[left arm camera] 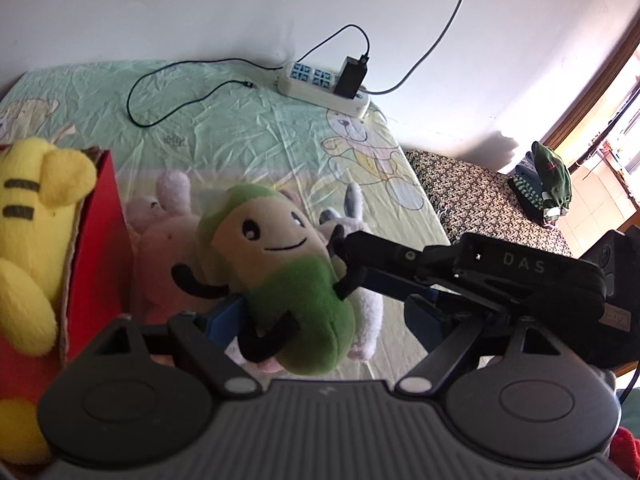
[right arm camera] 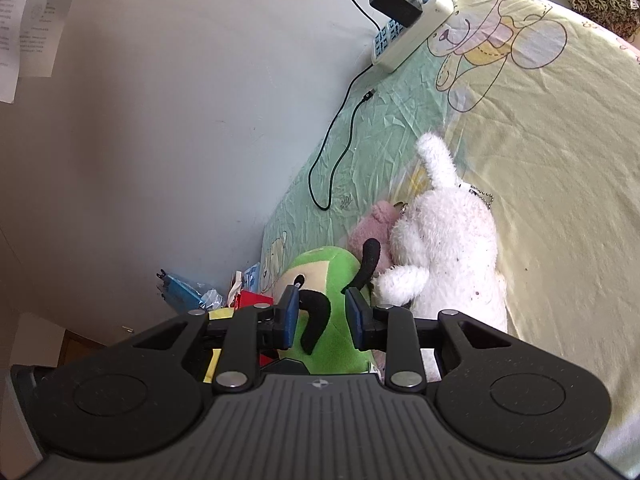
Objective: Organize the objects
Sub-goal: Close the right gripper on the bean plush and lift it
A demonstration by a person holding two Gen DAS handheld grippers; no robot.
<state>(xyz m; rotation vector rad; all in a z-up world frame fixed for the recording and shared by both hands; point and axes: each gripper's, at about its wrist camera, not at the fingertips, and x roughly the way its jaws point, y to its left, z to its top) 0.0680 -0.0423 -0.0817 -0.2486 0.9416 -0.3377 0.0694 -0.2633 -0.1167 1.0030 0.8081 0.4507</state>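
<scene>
A green plush with a cream smiling face and black limbs (left arm camera: 280, 272) hangs above the bed, also in the right wrist view (right arm camera: 324, 320). My right gripper (right arm camera: 322, 316) is shut on its body; in the left wrist view it reaches in from the right (left arm camera: 344, 252). My left gripper (left arm camera: 320, 320) is open, its blue pads either side of the plush without pressing it. A yellow striped plush (left arm camera: 28, 240) lies in a red cardboard box (left arm camera: 100, 248) at the left. A pink plush (left arm camera: 160, 248) and a white bunny plush (right arm camera: 448, 248) lie on the bed.
The bed has a green and yellow cartoon sheet (left arm camera: 248, 128). A white power strip with a black charger (left arm camera: 324, 84) and a black cable (left arm camera: 160, 100) lie by the wall. A patterned surface with dark clothes (left arm camera: 544, 184) is at the right.
</scene>
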